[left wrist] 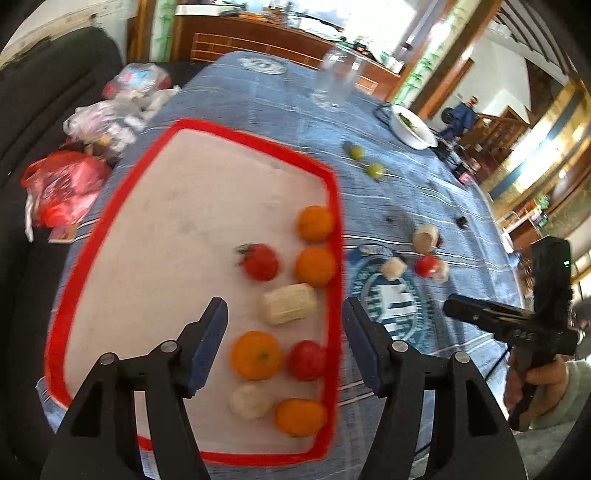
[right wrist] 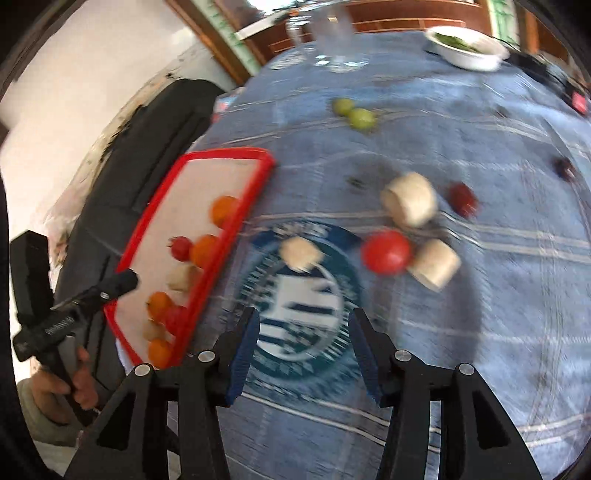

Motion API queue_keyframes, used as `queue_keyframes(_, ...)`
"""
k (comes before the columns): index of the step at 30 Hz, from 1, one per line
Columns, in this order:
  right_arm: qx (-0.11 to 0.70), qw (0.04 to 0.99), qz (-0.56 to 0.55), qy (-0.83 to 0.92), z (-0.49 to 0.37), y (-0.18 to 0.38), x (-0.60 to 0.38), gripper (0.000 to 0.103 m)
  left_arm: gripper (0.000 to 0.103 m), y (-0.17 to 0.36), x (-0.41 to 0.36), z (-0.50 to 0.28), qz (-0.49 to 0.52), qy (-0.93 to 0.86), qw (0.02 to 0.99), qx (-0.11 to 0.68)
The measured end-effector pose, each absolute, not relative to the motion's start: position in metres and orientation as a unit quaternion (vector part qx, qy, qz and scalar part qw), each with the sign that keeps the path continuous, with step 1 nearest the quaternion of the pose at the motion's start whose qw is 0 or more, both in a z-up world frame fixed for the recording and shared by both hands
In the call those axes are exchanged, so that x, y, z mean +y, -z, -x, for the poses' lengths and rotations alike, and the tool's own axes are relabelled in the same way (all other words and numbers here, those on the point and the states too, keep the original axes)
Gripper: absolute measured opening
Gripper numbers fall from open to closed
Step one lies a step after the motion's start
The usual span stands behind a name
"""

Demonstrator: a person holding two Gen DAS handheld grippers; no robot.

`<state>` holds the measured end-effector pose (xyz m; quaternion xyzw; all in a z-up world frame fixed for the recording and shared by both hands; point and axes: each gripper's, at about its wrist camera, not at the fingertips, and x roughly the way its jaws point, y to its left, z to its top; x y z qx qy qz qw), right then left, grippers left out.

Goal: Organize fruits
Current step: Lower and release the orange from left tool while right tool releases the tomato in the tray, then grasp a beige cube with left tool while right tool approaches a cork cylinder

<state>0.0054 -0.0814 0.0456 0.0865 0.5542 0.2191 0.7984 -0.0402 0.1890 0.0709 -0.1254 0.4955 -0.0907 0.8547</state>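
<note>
- My left gripper point(left wrist: 284, 343) hangs over the near end of the red-rimmed tray point(left wrist: 334, 206), jaws spread wide and holding nothing. I hold it there, I judge, to keep watch on the sorted pile.
- Just beyond its fingertips, along the tray's right rim, lie the gathered pieces: an orange point(left wrist: 301, 416) nearest me, a pale chunk point(left wrist: 250, 400) beside it, then another orange point(left wrist: 256, 355) touching a red tomato point(left wrist: 307, 360).
- Farther up the same rim sit a pale ridged piece point(left wrist: 288, 303), a stemmed tomato point(left wrist: 259, 261) and two more oranges point(left wrist: 314, 266), close together so the rest of the tray stays free.
- My right gripper point(right wrist: 301, 341) hovers over the blue tablecloth point(right wrist: 480, 295) above its round printed emblem point(right wrist: 301, 291), also wide open and empty, pointed at the strays.
- Off the tray, a small pale piece point(right wrist: 300, 252) rests on the emblem; a loose red tomato point(right wrist: 386, 252) touches a pale cylinder point(right wrist: 436, 265) just past it.
- A bigger pale cylinder point(right wrist: 410, 199) and a dark red fruit point(right wrist: 461, 199) lie beyond; motion blur makes the latter's kind hard to tell.
- Two green fruits point(right wrist: 354, 113) sit farther still, touching.
- At the far edge stand a clear glass point(right wrist: 338, 33) and a white bowl point(right wrist: 467, 48) of something green.
- I judge the sorting is roughly halfway.
</note>
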Motion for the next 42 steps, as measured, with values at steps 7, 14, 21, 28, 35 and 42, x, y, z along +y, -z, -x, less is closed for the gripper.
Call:
queue_keyframes(7,0.544,0.811,-0.099,-0.191,0.001,-0.047,-0.116,0.053,0.063,-0.077,0.136,0.030,0.085,0.147,0.850,0.498)
queue_keyframes(14,0.537,0.820,-0.068,-0.185,0.001,-0.046,-0.126,0.050,0.063,-0.070,0.095,0.018,0.042,0.180,0.837,0.515)
queue_keyframes(21,0.534,0.829,0.021,-0.163,-0.025,-0.036,-0.123,0.050,0.063,-0.045,0.067,-0.014,0.003,0.158,0.816,0.557)
queue_keyframes(28,0.536,0.825,0.046,-0.171,-0.040,-0.030,-0.120,0.050,0.063,-0.030,0.050,-0.026,-0.017,0.160,0.807,0.569)
queue_keyframes(35,0.537,0.820,0.082,-0.179,-0.049,-0.029,-0.106,0.047,0.062,-0.024,0.037,-0.030,-0.035,0.169,0.805,0.568)
queue_keyframes(42,0.540,0.817,0.095,-0.178,-0.056,-0.027,-0.100,0.040,0.030,-0.016,0.027,-0.041,-0.052,0.170,0.801,0.572)
